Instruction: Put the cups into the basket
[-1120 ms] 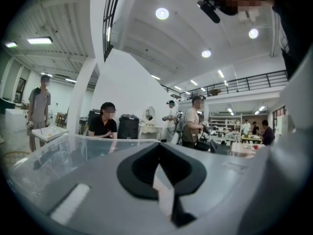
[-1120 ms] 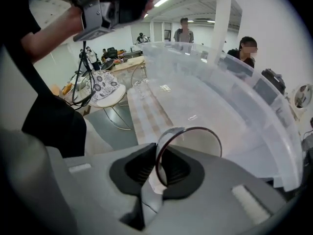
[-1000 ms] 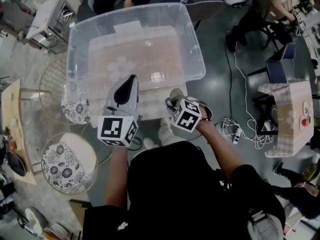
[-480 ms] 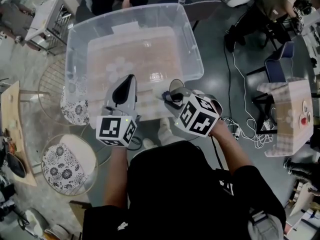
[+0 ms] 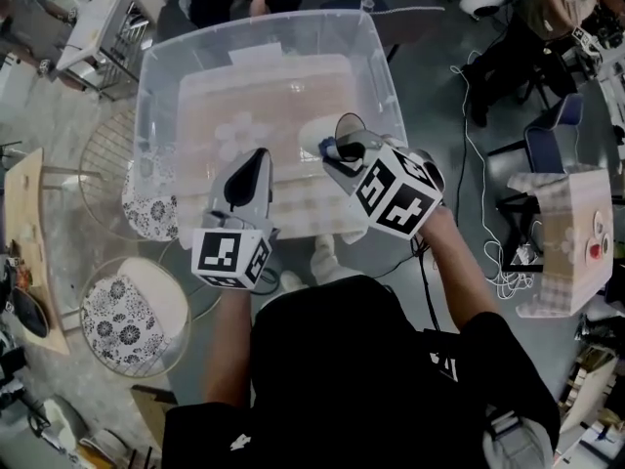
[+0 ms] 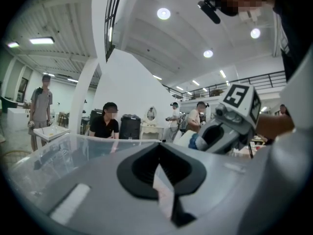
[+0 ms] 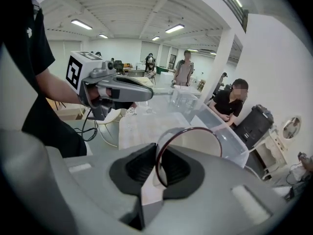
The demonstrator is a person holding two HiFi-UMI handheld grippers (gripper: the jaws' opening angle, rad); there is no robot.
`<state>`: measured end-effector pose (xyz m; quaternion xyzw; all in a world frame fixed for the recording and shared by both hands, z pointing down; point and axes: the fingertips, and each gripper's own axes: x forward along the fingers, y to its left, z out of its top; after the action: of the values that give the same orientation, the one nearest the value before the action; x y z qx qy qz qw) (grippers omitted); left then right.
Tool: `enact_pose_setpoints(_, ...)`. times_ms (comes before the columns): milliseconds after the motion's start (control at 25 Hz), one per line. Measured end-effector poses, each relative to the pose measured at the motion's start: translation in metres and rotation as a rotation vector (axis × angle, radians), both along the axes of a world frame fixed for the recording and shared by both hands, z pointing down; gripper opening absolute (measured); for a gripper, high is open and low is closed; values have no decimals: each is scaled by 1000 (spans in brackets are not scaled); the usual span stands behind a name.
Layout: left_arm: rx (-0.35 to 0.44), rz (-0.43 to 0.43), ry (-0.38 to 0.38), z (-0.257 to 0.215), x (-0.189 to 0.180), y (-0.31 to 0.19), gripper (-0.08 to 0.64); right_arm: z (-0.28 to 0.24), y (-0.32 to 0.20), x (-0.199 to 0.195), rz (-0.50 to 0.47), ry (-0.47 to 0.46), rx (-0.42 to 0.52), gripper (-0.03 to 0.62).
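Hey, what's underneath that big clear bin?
A pale checked cloth shows through the clear bin. Its near stretch is hidden behind the left gripper and the right gripper, which is shut on a cup.

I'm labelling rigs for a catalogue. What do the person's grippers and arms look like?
The left gripper and right gripper are smooth grey wedge-shaped shells, black-lined at the front. Each carries a white cube with black square markers. The person wears a black short-sleeved shirt.
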<state>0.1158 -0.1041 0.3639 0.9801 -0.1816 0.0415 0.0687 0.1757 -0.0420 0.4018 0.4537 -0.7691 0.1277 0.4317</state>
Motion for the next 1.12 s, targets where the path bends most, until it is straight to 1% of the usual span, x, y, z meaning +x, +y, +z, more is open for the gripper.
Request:
enact_pose_setpoints(320,28,-37,-14,-3,2,-12,8,26,-50,25,-27,13,-61,38)
enact_pose_setpoints(560,2,-58,-12,2,4,-19,8,61,-79,38,-50,42,-150,40)
enact_pose_setpoints(640,-3,-71,-17,5,4,-21,8,77,-88,44,-42,43,-181,40)
enact_pose_setpoints(800,-14,-93,-28,10,1,-25,8,107,-103,59,-38,90,-239,40)
enact_pose_setpoints(880,-9,-106,-39,13,-1,-28,8,122,-109,62,-44,91,-270,40)
enact_pose_setpoints(1120,-34,-142,-42,19,-2,-35,8,166,-119,71,-58,113,-353,40)
